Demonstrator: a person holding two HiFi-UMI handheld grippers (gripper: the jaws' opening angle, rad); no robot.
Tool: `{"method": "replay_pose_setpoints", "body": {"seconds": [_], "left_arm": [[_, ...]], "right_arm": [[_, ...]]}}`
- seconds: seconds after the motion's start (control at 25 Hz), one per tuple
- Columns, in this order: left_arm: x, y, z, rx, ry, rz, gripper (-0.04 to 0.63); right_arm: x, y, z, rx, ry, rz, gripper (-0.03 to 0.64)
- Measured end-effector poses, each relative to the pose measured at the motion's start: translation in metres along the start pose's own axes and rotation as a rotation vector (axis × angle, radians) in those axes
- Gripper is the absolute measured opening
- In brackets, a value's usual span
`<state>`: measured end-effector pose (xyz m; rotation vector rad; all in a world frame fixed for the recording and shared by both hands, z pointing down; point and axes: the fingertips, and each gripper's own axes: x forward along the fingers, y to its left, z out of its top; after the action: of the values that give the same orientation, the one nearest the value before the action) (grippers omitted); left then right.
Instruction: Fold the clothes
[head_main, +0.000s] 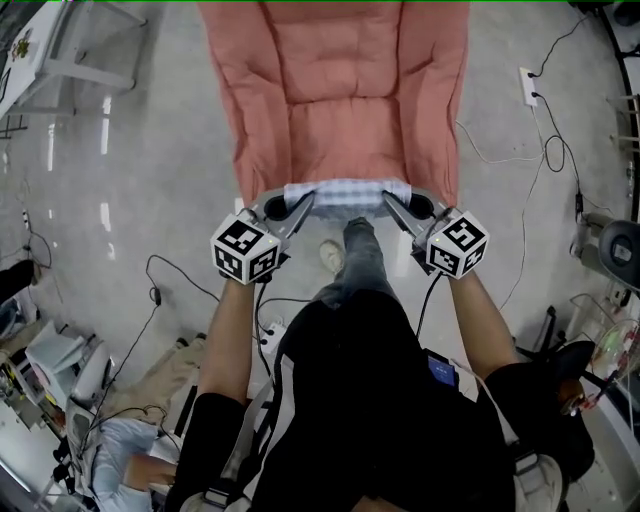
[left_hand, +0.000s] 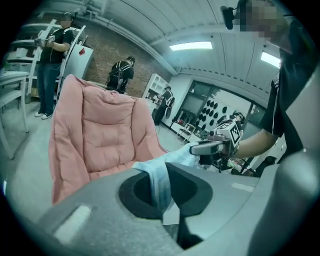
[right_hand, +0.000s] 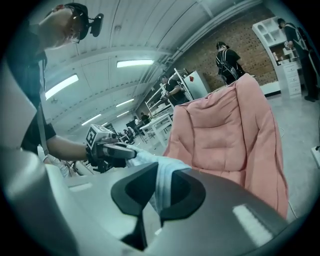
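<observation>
A pale blue-and-white checked garment (head_main: 345, 193) hangs stretched between my two grippers, held in the air at the front edge of a pink padded chair (head_main: 335, 90). My left gripper (head_main: 302, 206) is shut on the garment's left end, and the cloth (left_hand: 159, 181) is pinched between its jaws. My right gripper (head_main: 397, 206) is shut on the right end, where the same cloth (right_hand: 162, 184) runs down between its jaws. Each gripper view shows the other gripper across the taut cloth: the right gripper (left_hand: 212, 148) and the left gripper (right_hand: 112, 150).
The pink chair (left_hand: 102, 132) stands straight ahead on a glossy grey floor (head_main: 130, 170). Cables (head_main: 545, 150) trail over the floor at right and near my feet. A white table (head_main: 40, 45) stands at far left. Several people (left_hand: 120, 75) stand by shelves in the background.
</observation>
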<state>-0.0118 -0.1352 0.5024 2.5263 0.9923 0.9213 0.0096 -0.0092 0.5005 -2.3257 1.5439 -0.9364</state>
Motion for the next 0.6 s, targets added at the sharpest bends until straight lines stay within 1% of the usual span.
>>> {"method": "replay_pose_setpoints", "body": {"seconds": [0.12,0.24,0.36,0.6], "left_arm": [[0.021,0.026,0.018,0.014,0.023,0.004,0.021],[0.043,0.053,0.029,-0.009,0.029,0.013,0.021],[0.064,0.079,0.033,-0.037,0.027,0.026,0.021],[0.104,0.132,0.035,-0.061,0.033,0.060,0.021]], "right_arm": [[0.018,-0.029,0.016,0.006,0.016,-0.009,0.021],[0.039,-0.061,0.026,0.026,0.043,-0.017,0.021],[0.059,-0.091,0.029,0.031,0.079,-0.020,0.021],[0.098,-0.147,0.031,0.026,0.124,-0.036,0.020]]}}
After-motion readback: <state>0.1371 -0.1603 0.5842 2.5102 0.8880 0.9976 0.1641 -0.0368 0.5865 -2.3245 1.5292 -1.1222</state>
